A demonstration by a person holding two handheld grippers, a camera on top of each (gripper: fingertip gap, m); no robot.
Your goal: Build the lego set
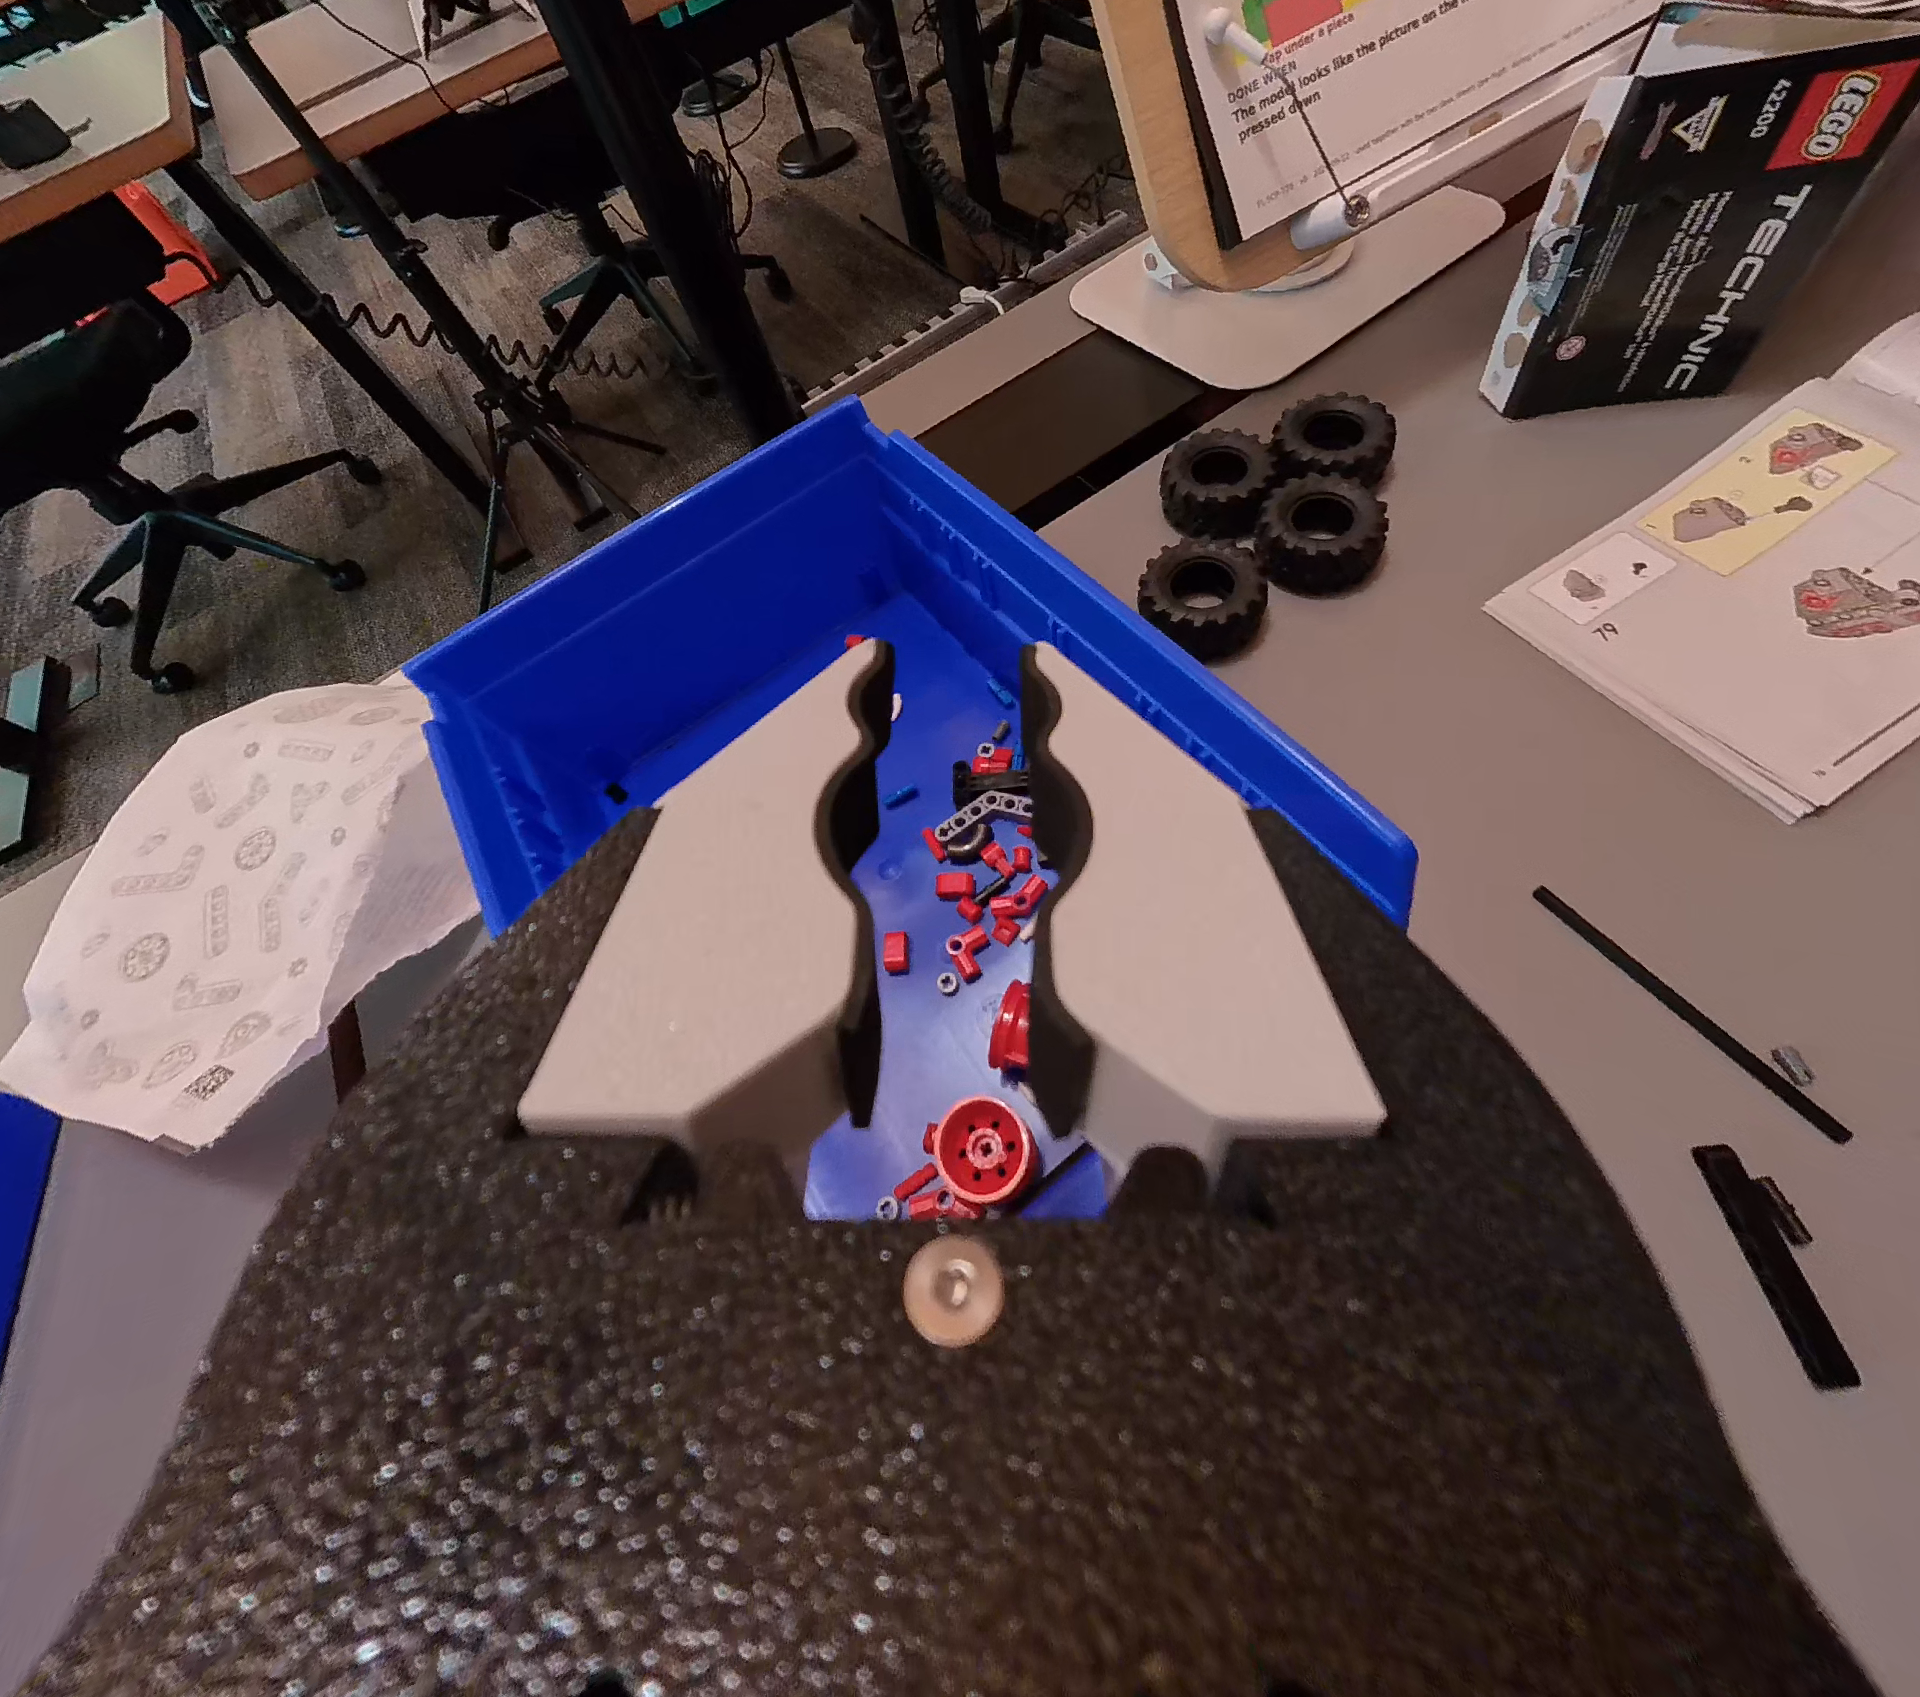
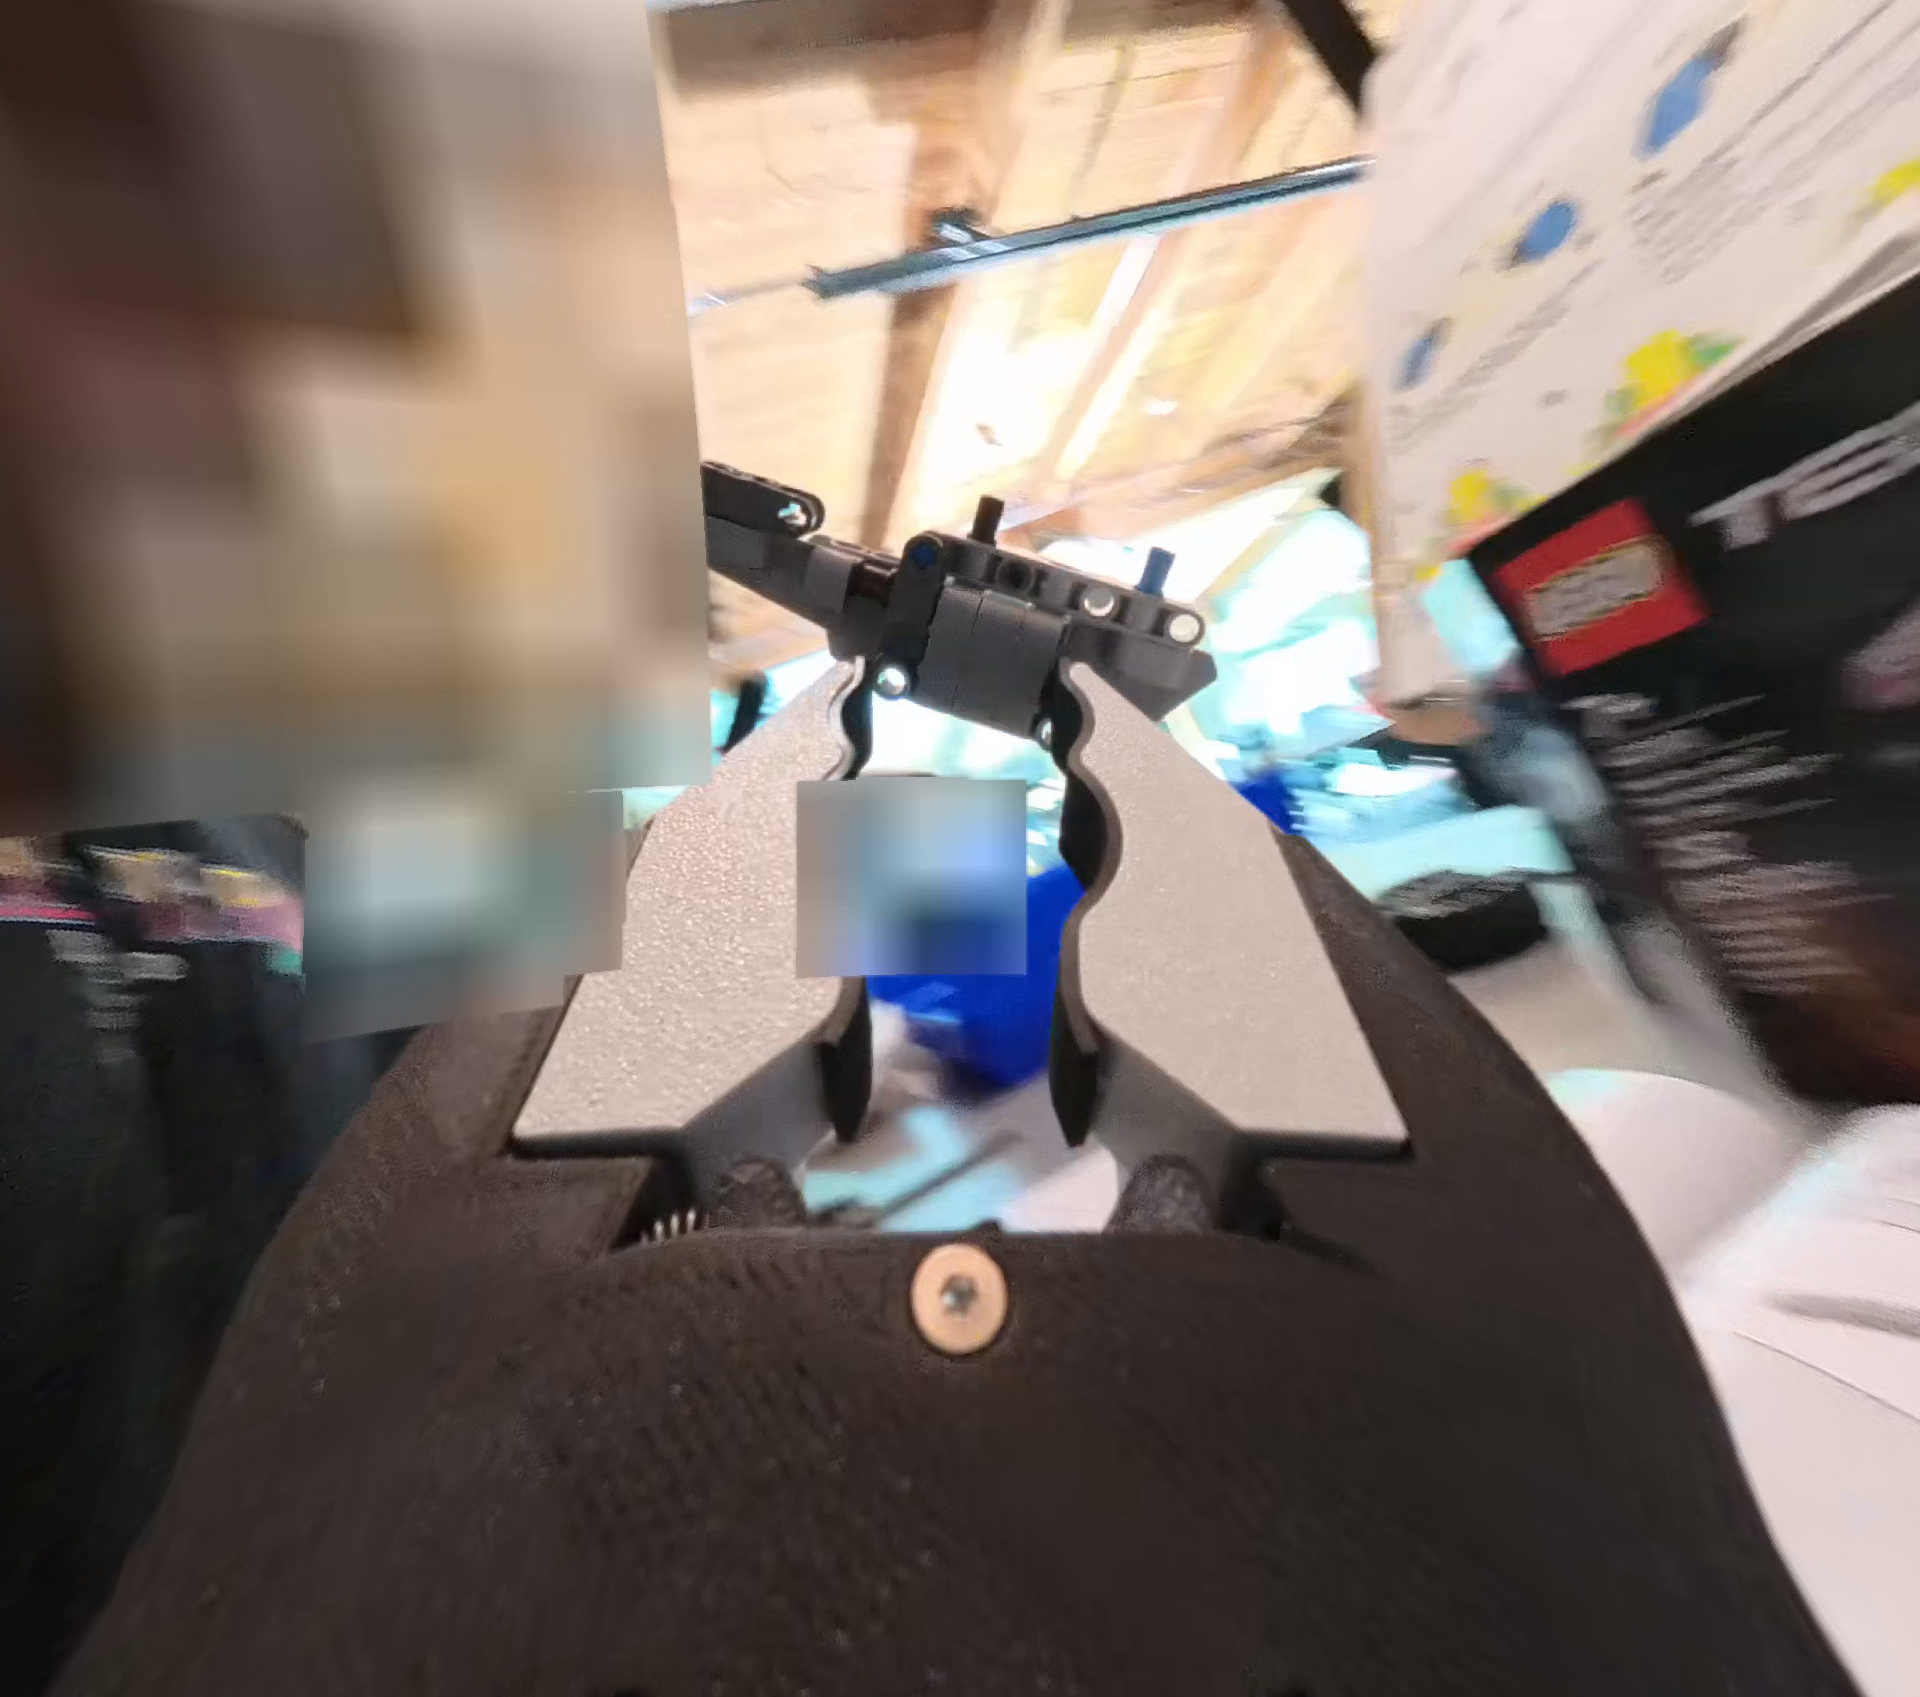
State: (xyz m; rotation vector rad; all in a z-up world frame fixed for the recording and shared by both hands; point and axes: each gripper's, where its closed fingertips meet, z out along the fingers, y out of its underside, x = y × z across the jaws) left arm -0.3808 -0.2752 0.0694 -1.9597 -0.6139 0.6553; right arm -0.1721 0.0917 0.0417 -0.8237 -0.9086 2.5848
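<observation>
The grey table (image 1: 1455,816) is carrying a blue parts bin (image 1: 727,567), its floor scattered with small red pieces (image 1: 982,894). Four black tyres (image 1: 1273,520) are sitting at the bin's two o'clock. The left gripper (image 1: 956,660) is hanging empty over the bin, jaws parted. The right gripper (image 2: 961,681) is clamping the dark grey Technic assembly (image 2: 997,619), lifted clear.

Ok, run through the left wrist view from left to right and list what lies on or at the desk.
Torn printed paper bag → blue bin of small red and grey parts → four black tyres → open instruction booklet.
</observation>
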